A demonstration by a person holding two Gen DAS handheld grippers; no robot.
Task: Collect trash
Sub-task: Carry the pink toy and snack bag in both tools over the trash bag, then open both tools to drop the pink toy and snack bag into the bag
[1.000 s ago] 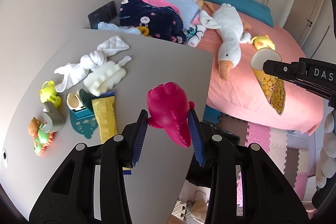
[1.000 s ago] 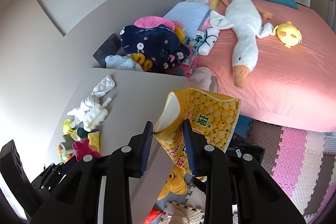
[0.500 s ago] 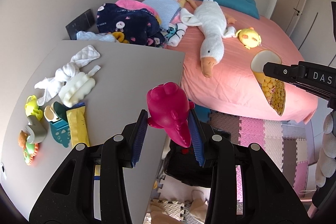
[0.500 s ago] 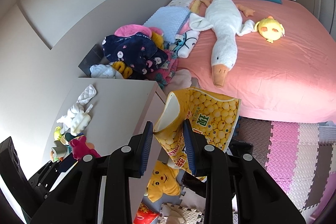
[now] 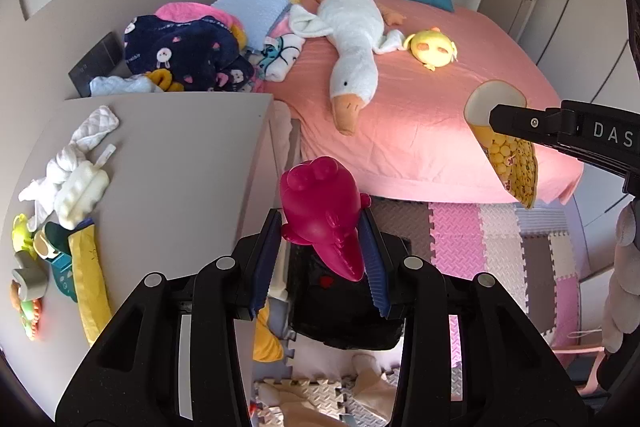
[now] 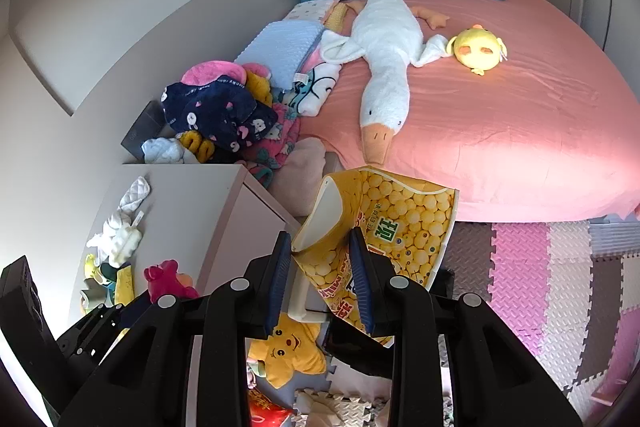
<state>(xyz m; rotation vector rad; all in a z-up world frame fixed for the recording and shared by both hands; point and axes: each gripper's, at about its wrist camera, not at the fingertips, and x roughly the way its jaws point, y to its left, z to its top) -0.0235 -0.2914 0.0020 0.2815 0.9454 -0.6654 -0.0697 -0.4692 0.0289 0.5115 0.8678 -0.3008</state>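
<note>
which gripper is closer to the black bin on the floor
Left. The left gripper, holding the magenta plastic toy, hangs right above the black bin; the right gripper is off to its side.

"DAS" on right hand-held gripper (image 5: 516,117).

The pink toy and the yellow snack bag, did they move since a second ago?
Both tools swung right, off the dresser top toward the floor by the bed. The left tool stays shut on the pink toy, the right tool on the yellow snack bag.
</note>
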